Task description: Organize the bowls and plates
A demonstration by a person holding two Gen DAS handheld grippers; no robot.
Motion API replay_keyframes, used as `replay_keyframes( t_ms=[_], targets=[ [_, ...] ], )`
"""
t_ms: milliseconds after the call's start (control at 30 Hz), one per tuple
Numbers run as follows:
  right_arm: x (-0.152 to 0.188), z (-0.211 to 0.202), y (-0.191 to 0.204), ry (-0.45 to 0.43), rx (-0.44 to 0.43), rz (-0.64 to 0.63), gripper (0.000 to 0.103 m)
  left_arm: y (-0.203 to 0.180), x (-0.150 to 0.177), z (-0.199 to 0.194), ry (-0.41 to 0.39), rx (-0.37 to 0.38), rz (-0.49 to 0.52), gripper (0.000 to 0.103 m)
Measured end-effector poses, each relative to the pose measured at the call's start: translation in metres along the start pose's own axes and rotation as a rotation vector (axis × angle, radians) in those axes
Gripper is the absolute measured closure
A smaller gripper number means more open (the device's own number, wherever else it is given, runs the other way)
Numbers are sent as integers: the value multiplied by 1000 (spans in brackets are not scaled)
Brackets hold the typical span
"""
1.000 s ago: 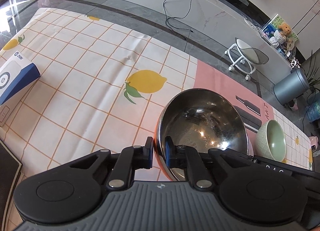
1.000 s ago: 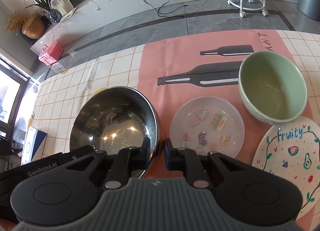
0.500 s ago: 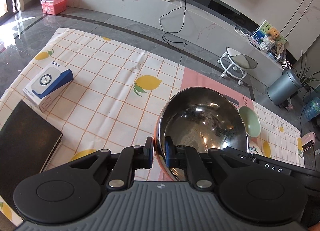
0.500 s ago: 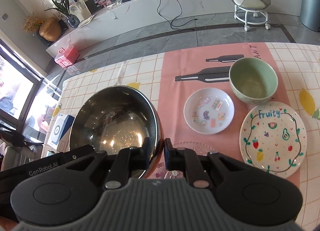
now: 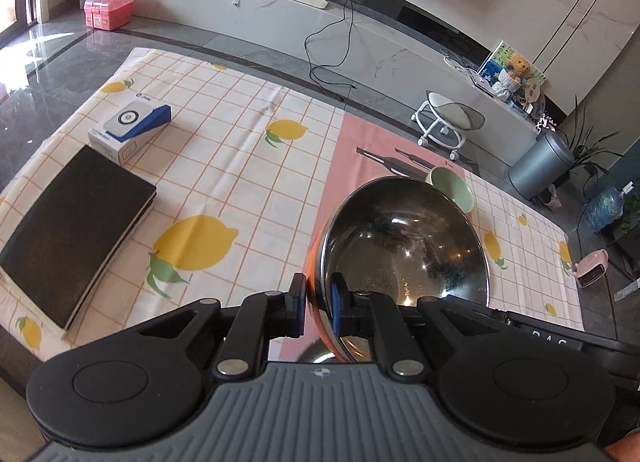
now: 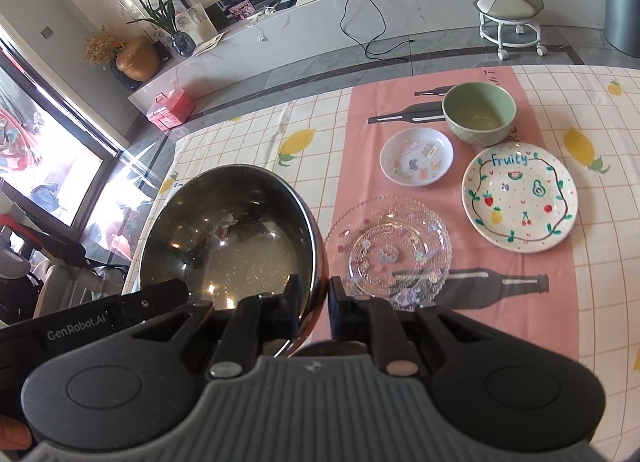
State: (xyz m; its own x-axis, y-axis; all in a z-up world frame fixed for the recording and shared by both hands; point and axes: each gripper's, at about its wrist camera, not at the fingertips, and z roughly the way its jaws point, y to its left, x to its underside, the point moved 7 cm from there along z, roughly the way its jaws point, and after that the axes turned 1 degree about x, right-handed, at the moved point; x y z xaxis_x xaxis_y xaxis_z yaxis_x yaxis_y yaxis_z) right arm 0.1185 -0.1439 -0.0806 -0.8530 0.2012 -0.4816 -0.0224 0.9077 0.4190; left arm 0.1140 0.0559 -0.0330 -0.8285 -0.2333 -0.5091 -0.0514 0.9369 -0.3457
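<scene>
Both grippers hold one large steel bowl high above the table. My left gripper is shut on its near left rim. My right gripper is shut on its near right rim; the steel bowl fills the left of that view. Below on the pink runner lie a clear glass plate, a small white plate with stickers, a "Fruity" painted plate and a green bowl. The green bowl peeks past the steel bowl's far rim in the left wrist view.
A black book and a blue-and-white box lie on the lemon-print cloth at the left. Beyond the table's far edge stand a white stool and a grey bin.
Both grippers have lifted the steel bowl well up from the table. The plates, book and box have come into view below and look smaller.
</scene>
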Motion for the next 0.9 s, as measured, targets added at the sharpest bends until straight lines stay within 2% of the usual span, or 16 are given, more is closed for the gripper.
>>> replay_keyframes(
  t_ms=[233,467,700,900],
  targets=[
    [42,-23,-20,-45,3,42,91,7,47,-2,28,56,-89,90],
    [74,-13,-41,4,17,96,91,17,78,17,100,65,-146,90],
    [83,0,-45,17,72,65,92,19,89,27,126,33,-143,90],
    [85,11,-47,41,102,42,92,13,91,29,120,-22,-83,91]
  ],
)
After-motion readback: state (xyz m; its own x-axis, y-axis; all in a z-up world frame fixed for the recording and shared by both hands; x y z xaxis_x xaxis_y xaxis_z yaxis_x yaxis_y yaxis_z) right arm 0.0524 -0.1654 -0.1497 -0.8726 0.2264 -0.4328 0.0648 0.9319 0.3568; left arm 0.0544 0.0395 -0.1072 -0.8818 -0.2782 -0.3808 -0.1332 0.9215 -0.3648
